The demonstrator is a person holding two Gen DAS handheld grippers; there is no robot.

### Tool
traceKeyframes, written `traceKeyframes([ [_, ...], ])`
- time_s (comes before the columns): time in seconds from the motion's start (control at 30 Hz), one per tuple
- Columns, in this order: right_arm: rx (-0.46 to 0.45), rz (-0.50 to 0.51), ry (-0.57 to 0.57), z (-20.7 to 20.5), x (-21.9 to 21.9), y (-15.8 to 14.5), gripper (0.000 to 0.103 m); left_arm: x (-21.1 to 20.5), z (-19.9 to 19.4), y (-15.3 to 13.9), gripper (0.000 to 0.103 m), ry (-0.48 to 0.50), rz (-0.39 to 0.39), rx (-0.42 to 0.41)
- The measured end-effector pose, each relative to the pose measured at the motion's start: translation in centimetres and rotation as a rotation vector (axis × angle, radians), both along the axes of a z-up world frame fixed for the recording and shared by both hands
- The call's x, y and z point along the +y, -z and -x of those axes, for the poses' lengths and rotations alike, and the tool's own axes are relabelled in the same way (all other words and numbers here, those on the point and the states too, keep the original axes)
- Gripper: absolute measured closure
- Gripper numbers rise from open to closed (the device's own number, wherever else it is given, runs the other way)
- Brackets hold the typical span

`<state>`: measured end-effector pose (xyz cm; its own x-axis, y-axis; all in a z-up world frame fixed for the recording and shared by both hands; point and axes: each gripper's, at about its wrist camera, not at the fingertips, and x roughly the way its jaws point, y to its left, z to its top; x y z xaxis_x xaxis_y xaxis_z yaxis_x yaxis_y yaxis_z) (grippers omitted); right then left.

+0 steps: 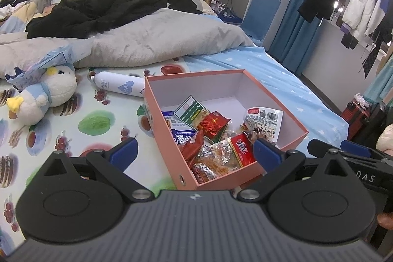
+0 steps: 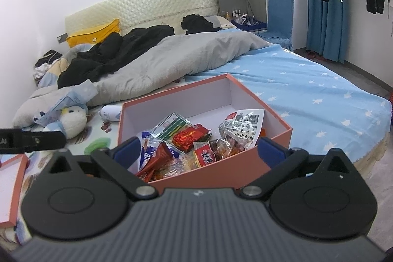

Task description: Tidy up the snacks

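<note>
Sitting at centre frame in both views, the pink box [image 1: 169, 139] holds the whole snack pile [image 1: 211, 139]: red packets, a foil-clear packet with a red label [image 1: 242, 149], a blue-white bag [image 1: 181, 131] against the left wall, a green-striped packet [image 1: 192, 112] behind, and a clear barcode packet [image 1: 264, 119] toward the right wall. Back half of the box floor bare. Box rests on the bed, straddling the fruit-print sheet [image 1: 98, 124] and the blue star sheet [image 1: 282, 80].

No loose snack visible on the bedding in either view. Judgement: gathering step looks done or nearly so.

Left gripper [image 1: 194, 151]: jaws spread wide, nothing between them, hanging over the box's near corner. Right gripper [image 2: 197, 150]: jaws likewise spread and empty, low at the near wall of the box. Its tip also shows at the right edge of the left view.

Pink lid [image 2: 12, 186] lies flat at the lower left of the right wrist view, apart from the box.

Outward: white spray bottle [image 1: 118, 86] lying just behind the box's left wall; plush duck [image 1: 46, 95] at mid-left; grey duvet [image 1: 159, 41] and black clothing [image 1: 98, 11] above.

Next move, as judged: either settle the packets flatter, or fetch the lid and seat it square on the rim. The lid calls for an edge pinch and level carry.
</note>
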<state>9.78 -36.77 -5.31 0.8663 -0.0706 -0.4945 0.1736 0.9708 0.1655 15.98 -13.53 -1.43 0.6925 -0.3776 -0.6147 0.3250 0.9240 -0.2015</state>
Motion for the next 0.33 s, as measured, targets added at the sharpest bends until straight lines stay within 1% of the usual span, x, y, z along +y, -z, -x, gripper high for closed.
traceKeyframes([
  [0.33,0.006,-0.001,0.001,-0.22,0.12,0.00,0.000,0.13,-0.11,0.08,0.001,-0.006,0.008,0.008],
])
